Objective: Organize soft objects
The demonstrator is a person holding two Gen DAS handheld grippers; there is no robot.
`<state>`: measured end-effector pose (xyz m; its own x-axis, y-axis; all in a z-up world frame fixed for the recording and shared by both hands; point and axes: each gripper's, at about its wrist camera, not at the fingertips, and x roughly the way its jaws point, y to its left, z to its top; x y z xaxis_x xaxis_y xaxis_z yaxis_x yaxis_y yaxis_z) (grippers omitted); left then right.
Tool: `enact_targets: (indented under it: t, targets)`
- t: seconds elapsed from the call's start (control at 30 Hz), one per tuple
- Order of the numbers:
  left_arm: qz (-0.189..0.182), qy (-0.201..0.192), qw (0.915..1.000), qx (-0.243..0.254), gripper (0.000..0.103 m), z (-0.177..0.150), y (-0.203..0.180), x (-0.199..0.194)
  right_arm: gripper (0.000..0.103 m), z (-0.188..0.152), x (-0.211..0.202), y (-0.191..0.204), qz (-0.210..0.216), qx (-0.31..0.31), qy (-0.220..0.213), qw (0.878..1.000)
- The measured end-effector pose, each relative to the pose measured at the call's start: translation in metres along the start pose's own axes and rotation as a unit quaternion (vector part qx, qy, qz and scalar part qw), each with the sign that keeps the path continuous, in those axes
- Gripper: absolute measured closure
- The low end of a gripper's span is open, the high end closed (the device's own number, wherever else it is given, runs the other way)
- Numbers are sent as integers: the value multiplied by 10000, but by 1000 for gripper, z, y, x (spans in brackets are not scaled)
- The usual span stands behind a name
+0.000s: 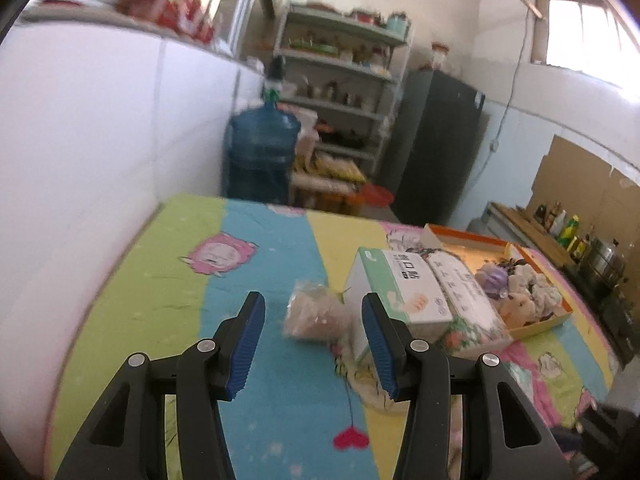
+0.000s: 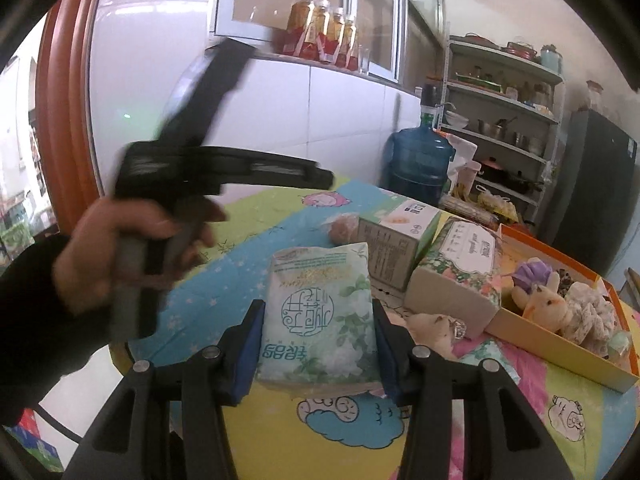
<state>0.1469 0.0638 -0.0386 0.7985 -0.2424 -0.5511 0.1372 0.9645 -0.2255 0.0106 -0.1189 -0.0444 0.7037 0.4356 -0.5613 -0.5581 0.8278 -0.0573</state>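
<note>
My right gripper (image 2: pixel 318 314) is shut on a pale green soft tissue pack (image 2: pixel 320 320), held a little above the striped bedsheet (image 2: pixel 348 428). My left gripper (image 1: pixel 314 312) stands open with nothing between its fingers. Just beyond its tips lies a pinkish soft item in a clear bag (image 1: pixel 316 314). Right of that stand a white-and-green box (image 1: pixel 400 284) and a floral tissue pack (image 1: pixel 464 292). An orange tray (image 1: pixel 532 326) at the right holds plush toys (image 1: pixel 516 304) and scrunchies. In the right wrist view a hand (image 2: pixel 120 256) holds the blurred left gripper at the left.
A small plush (image 2: pixel 432 330) lies on the sheet beside the floral pack (image 2: pixel 456 276). A white wall (image 1: pixel 100 140) borders the bed's left side. Past the far edge stand a blue water jug (image 1: pixel 260 152), a shelf rack (image 1: pixel 340 80) and a dark fridge (image 1: pixel 436 148).
</note>
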Motion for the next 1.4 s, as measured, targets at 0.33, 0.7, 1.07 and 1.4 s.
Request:
enact_targets:
  t: [0.33,0.7,1.07,1.4]
  targets:
    - [-338,828,9942,-600,51,3,19,77,53,-1,1,-33,25,335,-32,9994]
    - [-654,1075,9881,-884,45,-7,27,103,53,-4,9,-43,103,528,0,9986]
    - [-782,1036,9864,-1007,53,-12,27,105,53,-2,16,-44,143,640,73,9978]
    - [-723,664,9901,-1003,54,-11,37,76,53,-3,18,-43,163,624,61,9979]
